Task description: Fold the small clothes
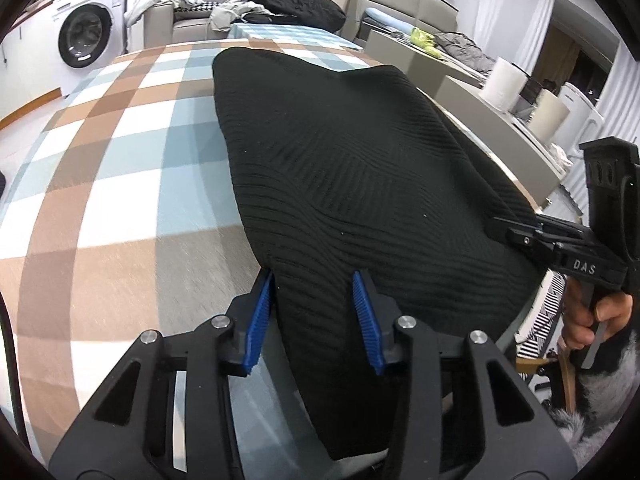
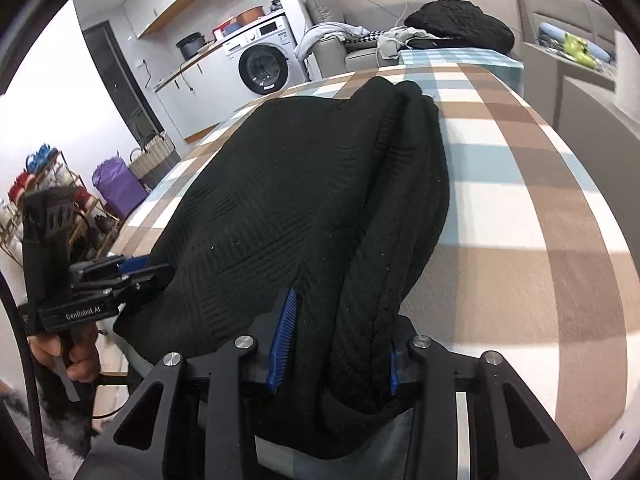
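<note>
Black knit garment (image 1: 344, 184) on checked cloth (image 1: 120, 152), both grippers' fingers (image 1: 260, 316) clamp near edge

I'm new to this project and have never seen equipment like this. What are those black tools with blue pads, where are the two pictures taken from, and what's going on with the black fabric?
No robot here: a person holds a hand-operated gripper in each hand, and each one carries a wide-angle camera looking forward along its two fingers. One picture comes from the left gripper, the other from the right gripper; each also shows the other tool off to the side. The blue strips are the ribbed pads on the fingers. On the checked tablecloth lies a black ribbed knit garment, partly folded, with thicker layers bunched along one side. Both grippers have its near edge between their fingers and appear to be pinching it. Behind are a washing machine and a sofa with more clothes.
</note>
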`<state>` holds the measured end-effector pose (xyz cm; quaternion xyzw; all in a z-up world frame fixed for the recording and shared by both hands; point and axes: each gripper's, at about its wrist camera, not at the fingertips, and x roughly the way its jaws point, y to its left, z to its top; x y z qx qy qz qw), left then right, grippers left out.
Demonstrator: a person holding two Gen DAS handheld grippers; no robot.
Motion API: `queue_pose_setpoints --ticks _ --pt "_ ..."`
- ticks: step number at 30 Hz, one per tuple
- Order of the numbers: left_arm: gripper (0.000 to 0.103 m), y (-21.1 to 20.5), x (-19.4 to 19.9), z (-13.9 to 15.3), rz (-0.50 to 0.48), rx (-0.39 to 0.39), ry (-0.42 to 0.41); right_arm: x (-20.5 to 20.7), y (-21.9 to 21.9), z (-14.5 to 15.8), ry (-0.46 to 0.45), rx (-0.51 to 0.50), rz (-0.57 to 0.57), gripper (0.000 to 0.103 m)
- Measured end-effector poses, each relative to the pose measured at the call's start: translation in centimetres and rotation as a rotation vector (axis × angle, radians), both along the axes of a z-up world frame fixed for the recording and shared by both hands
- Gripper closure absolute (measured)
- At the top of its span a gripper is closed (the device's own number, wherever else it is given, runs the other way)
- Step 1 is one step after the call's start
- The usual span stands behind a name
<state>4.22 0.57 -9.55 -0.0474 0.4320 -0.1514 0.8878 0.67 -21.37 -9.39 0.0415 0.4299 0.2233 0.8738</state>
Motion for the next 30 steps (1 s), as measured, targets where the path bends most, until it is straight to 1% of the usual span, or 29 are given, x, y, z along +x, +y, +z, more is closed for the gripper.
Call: queue_pose_setpoints --ticks 3,8,14,18,22,26,27,29,30 --pt "0.067 0.5 1.6 0.3 0.019 0.031 -0.005 1.6 1.2 0.0 0.001 -0.020 0.005 0.067" --pt "0.067 1.7 5.2 0.7 0.064 0.082 -0.008 5.2 2.9 -0.1 0.028 -0.010 -0.009 0.067" --pt "0.067 2.5 9.4 1.1 0.084 0.148 -0.002 9.4 4.3 -0.2 0.049 0.001 -0.061 0.067" --pt "0.067 3.0 11.4 1.0 0.105 0.153 -0.004 11.2 4.8 -0.4 0.051 0.008 -0.095 0.067" --pt "0.067 3.6 13.1 0.7 0.119 0.152 -0.011 12.6 4.8 -0.3 0.056 0.025 -0.105 0.067" --pt "0.067 3.9 13.3 0.5 0.121 0.147 -0.022 12.4 5.0 -0.2 0.045 0.008 -0.100 0.067" --pt "0.067 4.0 13.1 0.5 0.122 0.143 -0.027 12.2 5.1 -0.2 0.037 -0.005 -0.097 0.066" --pt "0.067 4.1 12.6 0.7 0.127 0.141 -0.035 11.7 5.1 0.1 0.017 -0.013 -0.101 0.056" --pt "0.064 4.1 12.2 0.8 0.125 0.142 -0.039 11.6 5.1 0.2 0.012 -0.012 -0.101 0.053"
